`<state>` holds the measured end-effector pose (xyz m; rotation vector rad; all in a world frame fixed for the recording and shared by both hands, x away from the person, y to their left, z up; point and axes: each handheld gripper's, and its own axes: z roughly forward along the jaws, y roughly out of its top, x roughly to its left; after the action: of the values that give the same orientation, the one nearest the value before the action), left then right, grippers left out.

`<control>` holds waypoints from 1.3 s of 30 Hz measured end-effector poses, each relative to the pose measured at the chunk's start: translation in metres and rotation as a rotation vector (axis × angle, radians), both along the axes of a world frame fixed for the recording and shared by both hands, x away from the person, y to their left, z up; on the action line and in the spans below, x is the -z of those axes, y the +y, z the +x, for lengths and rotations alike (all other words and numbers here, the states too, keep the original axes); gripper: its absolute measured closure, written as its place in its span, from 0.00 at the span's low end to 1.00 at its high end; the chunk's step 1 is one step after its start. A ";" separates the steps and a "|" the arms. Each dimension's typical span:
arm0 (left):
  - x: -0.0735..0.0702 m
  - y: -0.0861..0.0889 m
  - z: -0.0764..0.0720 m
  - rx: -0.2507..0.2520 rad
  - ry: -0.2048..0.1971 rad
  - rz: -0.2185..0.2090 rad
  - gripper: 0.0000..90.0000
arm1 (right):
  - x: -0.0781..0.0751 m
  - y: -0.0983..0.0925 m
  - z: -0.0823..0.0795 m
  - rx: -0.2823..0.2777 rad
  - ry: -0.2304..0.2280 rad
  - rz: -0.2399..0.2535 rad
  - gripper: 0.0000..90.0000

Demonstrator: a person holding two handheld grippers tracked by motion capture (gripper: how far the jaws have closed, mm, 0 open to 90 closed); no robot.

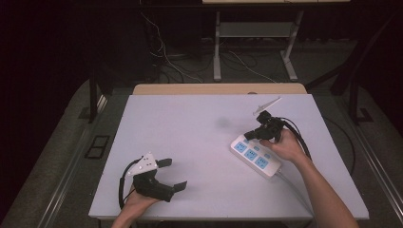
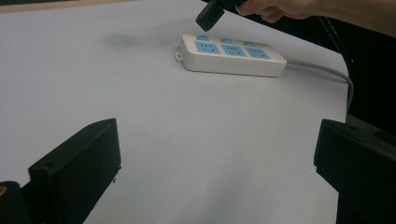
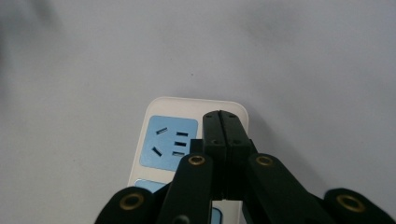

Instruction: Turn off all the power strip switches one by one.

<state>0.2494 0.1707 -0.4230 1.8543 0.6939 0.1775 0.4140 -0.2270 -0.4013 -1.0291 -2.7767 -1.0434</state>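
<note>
A white power strip (image 1: 255, 155) with three blue sockets is laid flat on the pale table (image 1: 204, 142), at its right half, and is taken as the reference. The right gripper (image 1: 249, 136) is held directly above the strip's far end, its jaws pressed fully together with nothing between them; whether the tips touch the casing cannot be told. The left gripper (image 1: 172, 174) is rested well apart from the strip, toward the table's near left, jaws spread wide and empty. A grey cable (image 2: 322, 70) is seen leaving the strip's near end.
</note>
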 end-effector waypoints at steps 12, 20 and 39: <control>-0.001 -0.002 -0.002 0.004 -0.001 -0.005 0.00 | -0.022 -0.023 -0.015 0.090 -0.042 0.055 0.93; -0.002 -0.002 -0.003 0.004 -0.006 -0.010 0.00 | -0.033 -0.037 -0.034 0.154 -0.082 0.087 0.75; -0.002 -0.004 -0.004 0.003 -0.008 -0.015 0.00 | -0.029 -0.062 -0.089 0.254 -0.103 0.189 0.00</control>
<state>0.2458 0.1670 -0.4205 1.8393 0.6854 0.1772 0.3252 -0.2888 -0.3718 -1.3617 -2.6046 -1.3936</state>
